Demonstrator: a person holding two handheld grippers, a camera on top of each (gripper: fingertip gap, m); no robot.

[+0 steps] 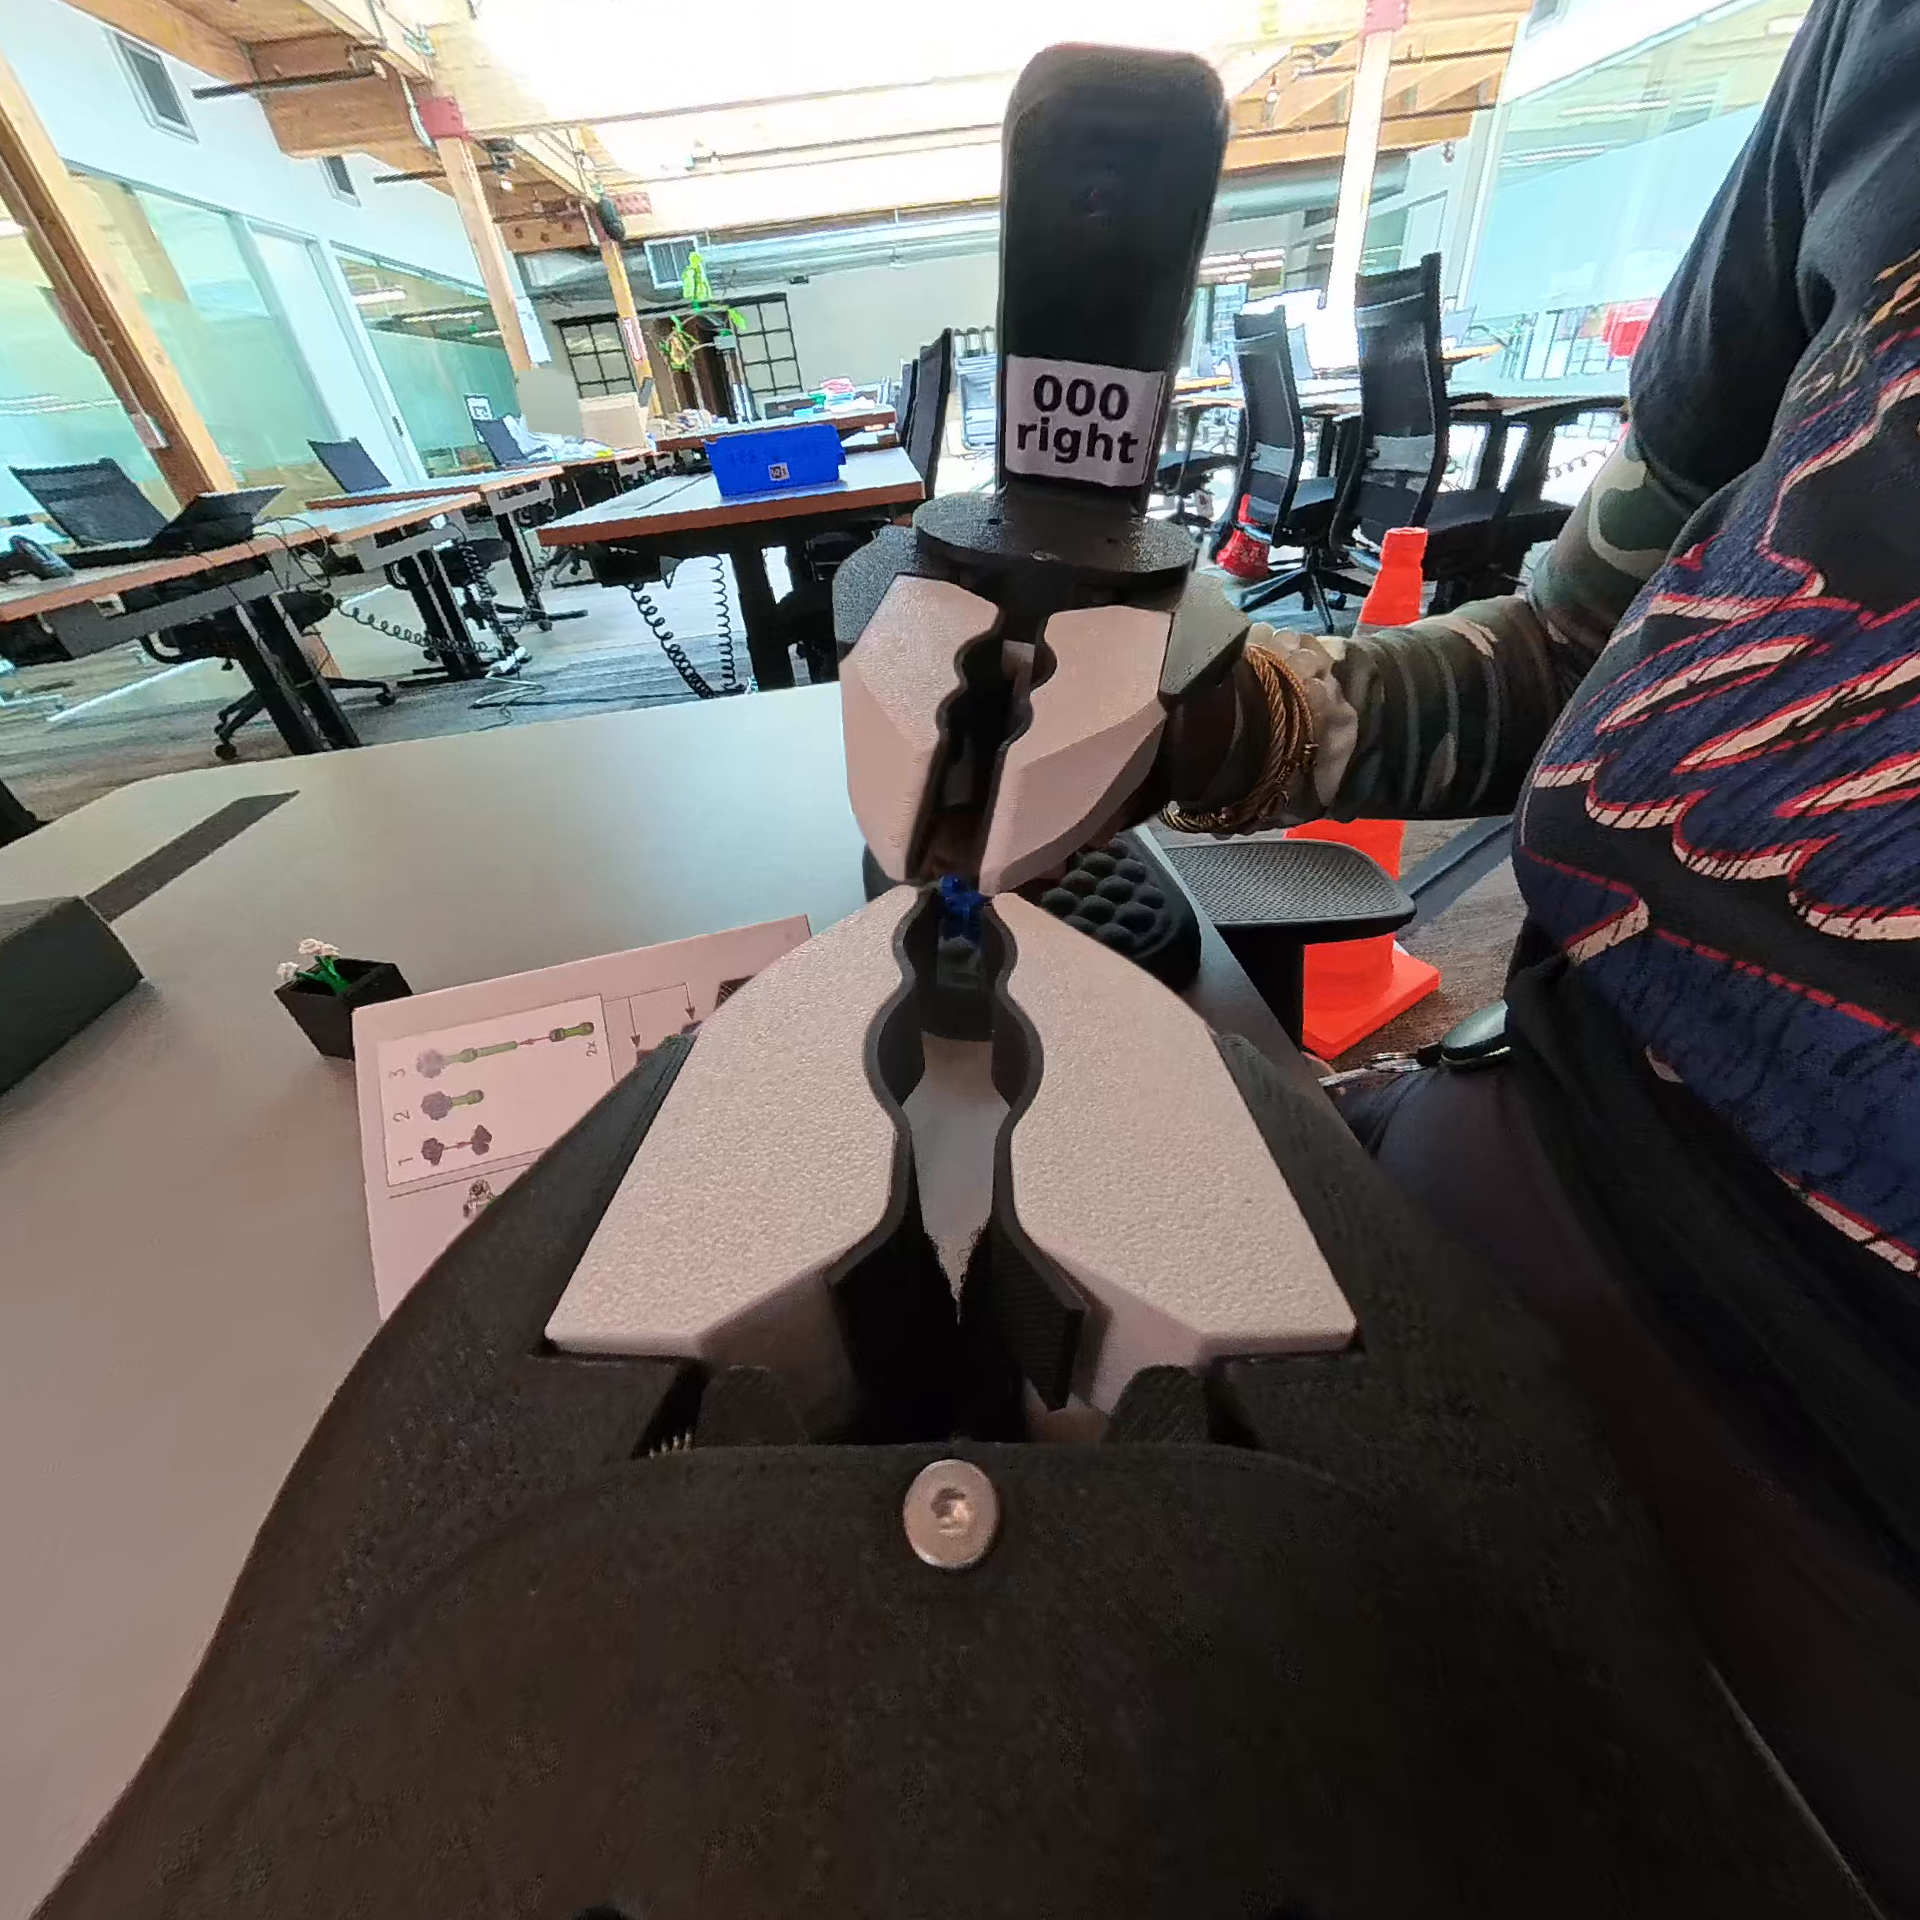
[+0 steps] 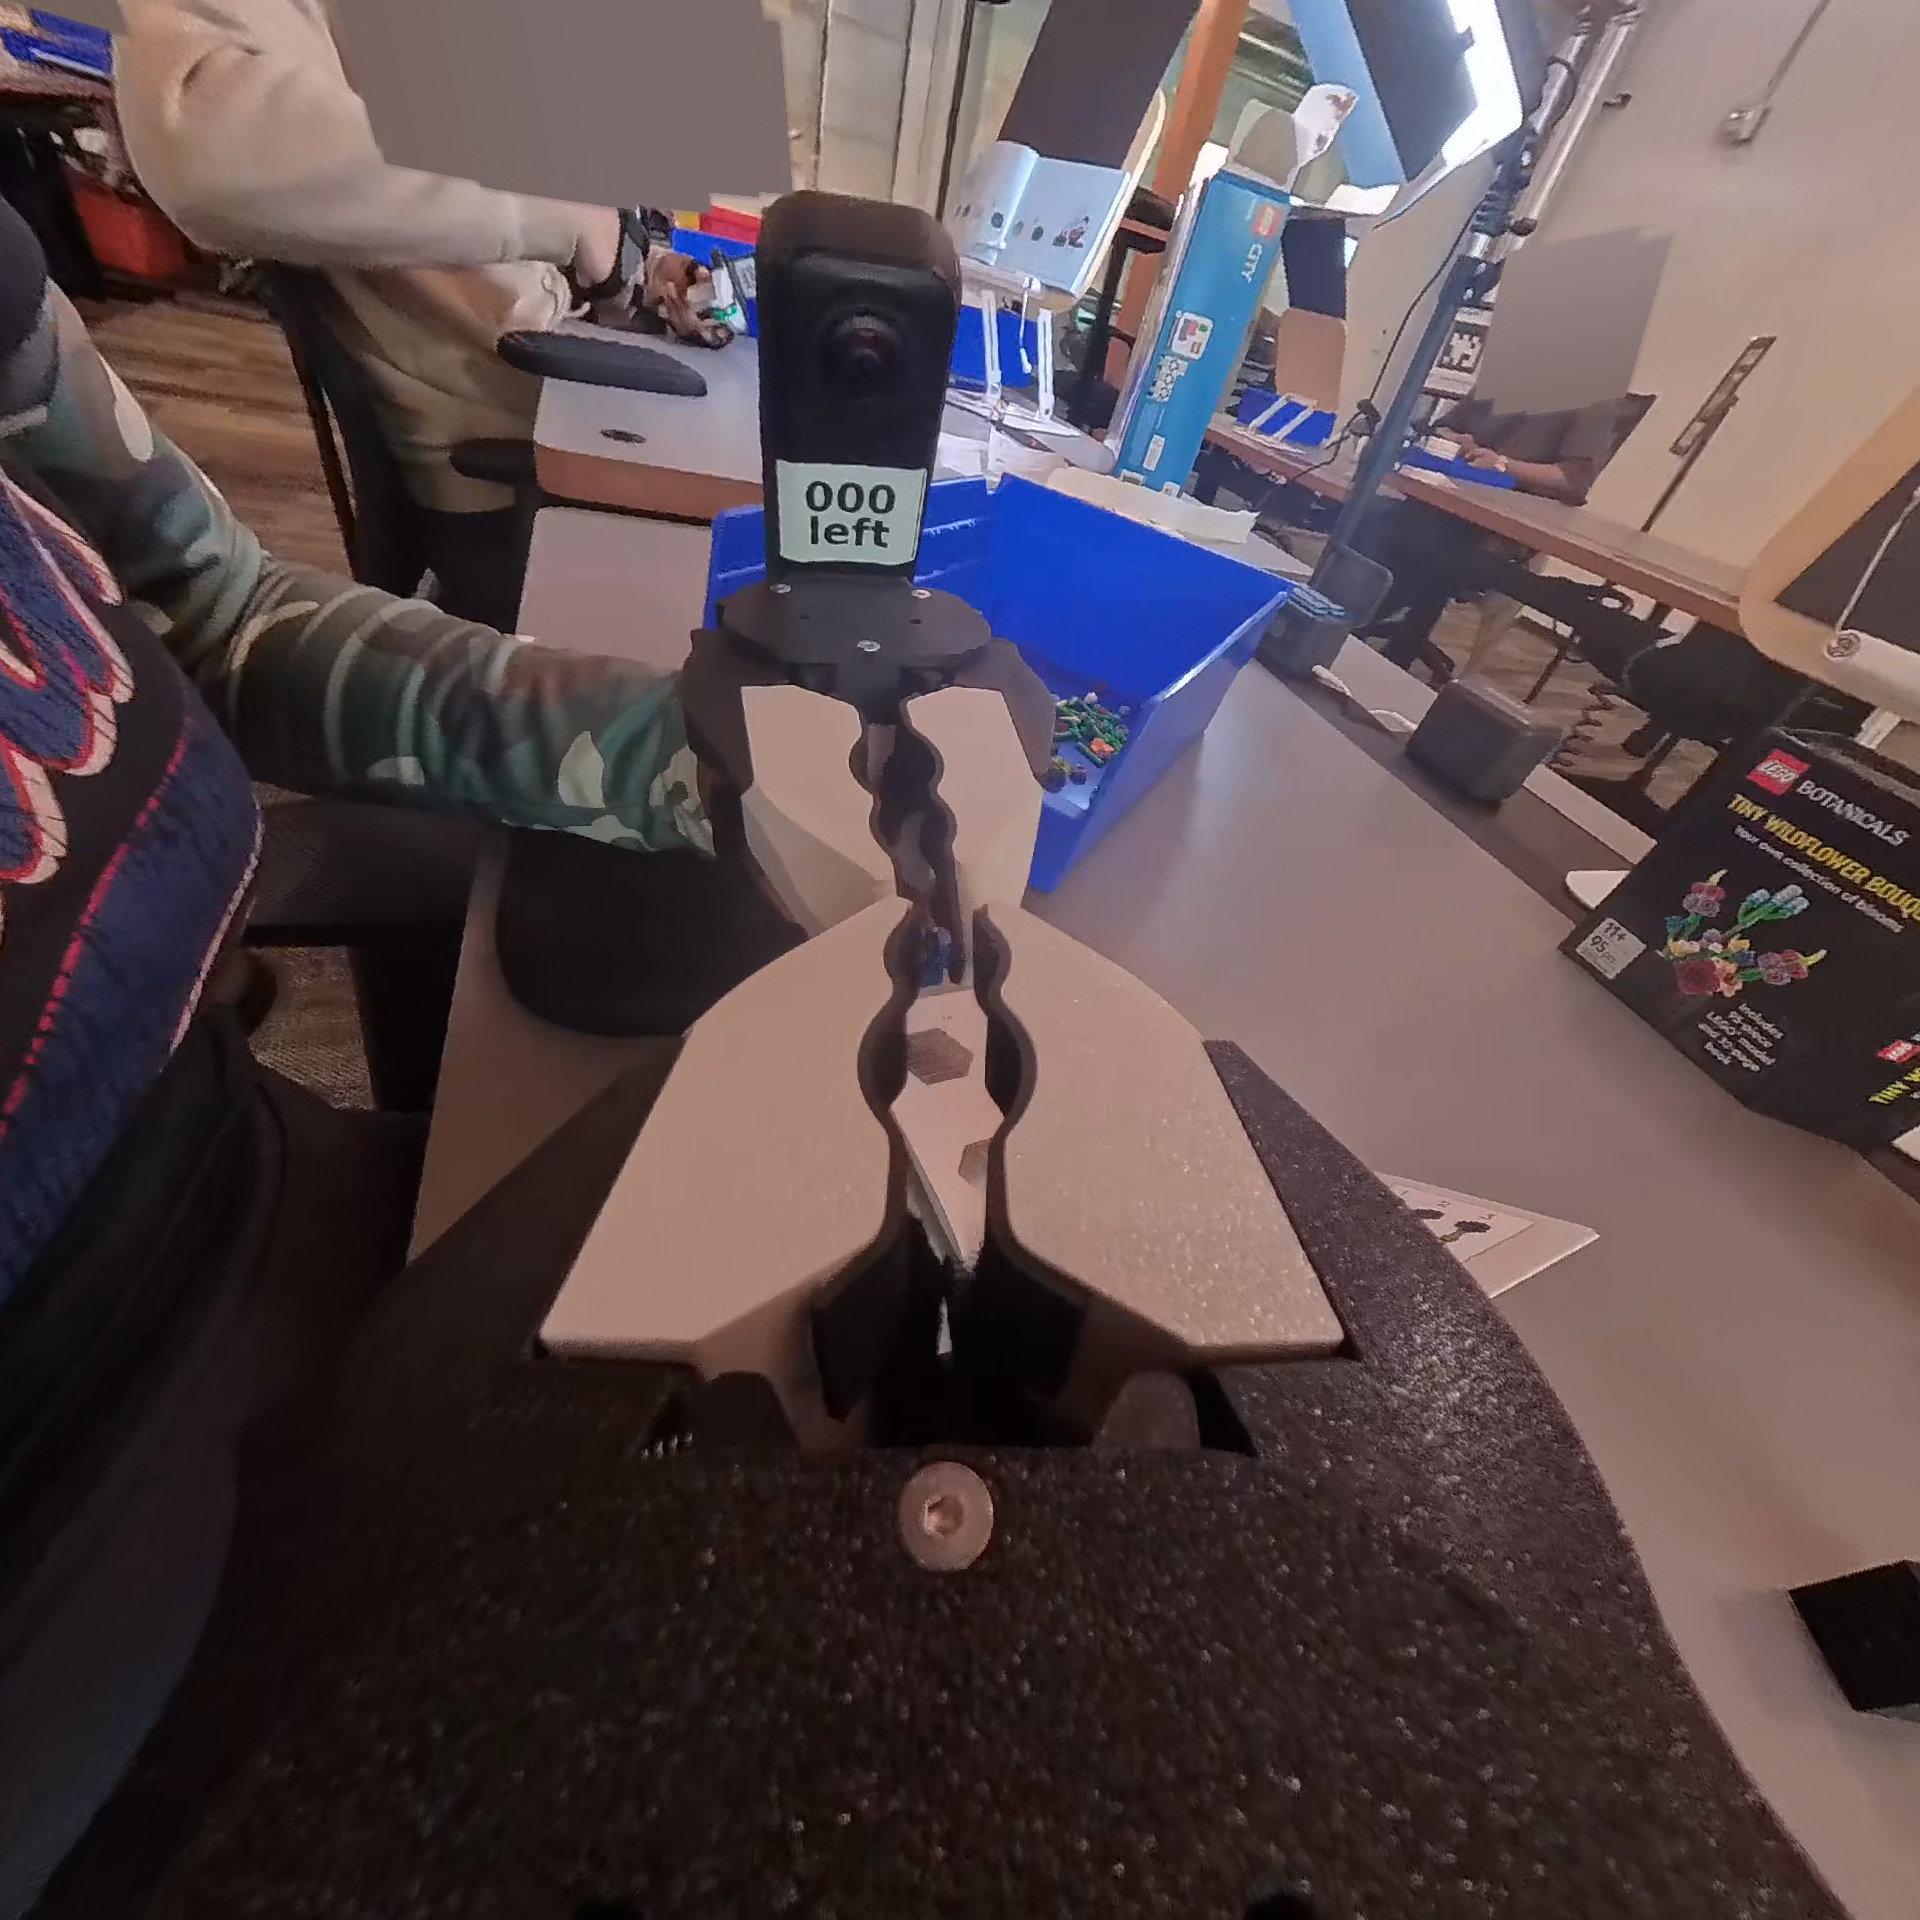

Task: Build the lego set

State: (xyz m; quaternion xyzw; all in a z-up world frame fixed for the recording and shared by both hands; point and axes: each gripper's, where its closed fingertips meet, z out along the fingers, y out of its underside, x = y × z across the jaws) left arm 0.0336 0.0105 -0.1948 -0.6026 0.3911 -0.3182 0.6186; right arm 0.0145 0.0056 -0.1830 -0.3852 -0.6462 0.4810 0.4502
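1. Left wrist view shows your left tongs (image 1: 951, 940) tip to tip with your right tongs (image 1: 948, 868), and a small blue lego piece (image 1: 956, 914) sits pinched right where the two pairs of tips meet.
2. Your left tongs are nearly closed on that blue lego piece; your right tongs are drawn together at the tips onto its far end.
3. From the right wrist view, the same blue lego piece (image 2: 935, 951) shows between the tips of your right tongs (image 2: 940, 935), with the left tongs (image 2: 925, 883) coming in from beyond it.
4. Each tool carries a white printed label on its black camera mount; I leave the wording out.
5. Beside the blue lego piece, on the grey bench (image 1: 468, 831), lies the printed instruction sheet (image 1: 499, 1070) with numbered picture steps.
6. Beyond that sheet stands a small black pot (image 1: 343, 997) holding white flowers on green stems.
7. Right of the blue lego piece in the right wrist view stands the black set box (image 2: 1787, 935), printed with a bouquet picture.
8. Behind the blue lego piece is a blue bin (image 2: 1132, 665) with loose small bricks inside.
9. Around you is an open office: wooden beams, glass partitions, desks, black chairs, an orange cone (image 1: 1371, 914).
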